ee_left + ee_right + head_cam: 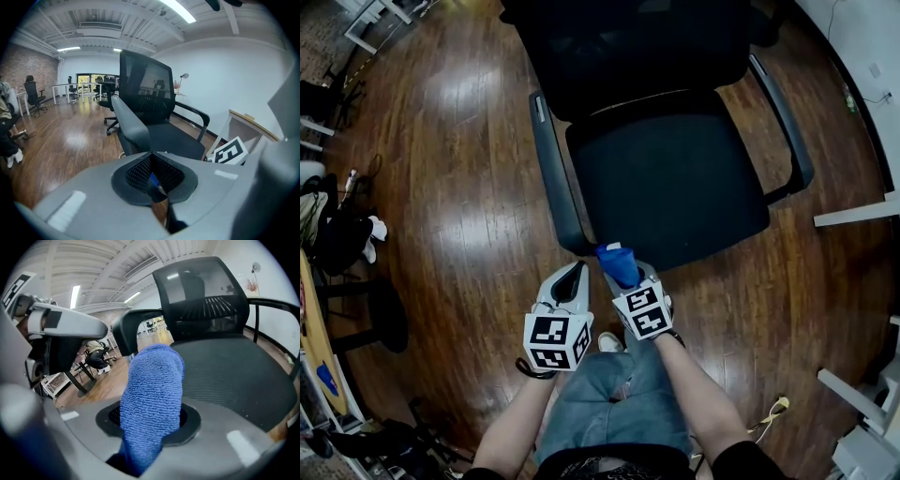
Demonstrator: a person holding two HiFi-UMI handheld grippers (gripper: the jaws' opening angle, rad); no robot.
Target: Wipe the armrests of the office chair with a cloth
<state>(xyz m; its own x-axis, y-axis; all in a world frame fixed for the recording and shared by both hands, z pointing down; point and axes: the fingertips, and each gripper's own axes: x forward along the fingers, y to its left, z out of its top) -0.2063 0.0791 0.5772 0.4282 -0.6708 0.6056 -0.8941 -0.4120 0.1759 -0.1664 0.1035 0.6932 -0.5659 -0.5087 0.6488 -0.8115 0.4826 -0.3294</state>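
The black office chair (670,178) stands in front of me, its left armrest (551,169) and right armrest (786,117) both bare. My right gripper (626,274) is shut on a blue cloth (617,262) that sticks up from its jaws at the seat's front edge. In the right gripper view the cloth (152,394) stands over the seat (225,371). My left gripper (577,272) is shut and empty, just short of the left armrest's front end. In the left gripper view that armrest (131,124) lies straight ahead of the jaws (151,154).
White desk legs (853,216) stand on the wooden floor right of the chair, more at the lower right (862,398). A seated person's legs and shoes (342,234) and a round stool base (380,314) are at the left. A cable (773,408) lies near my knees.
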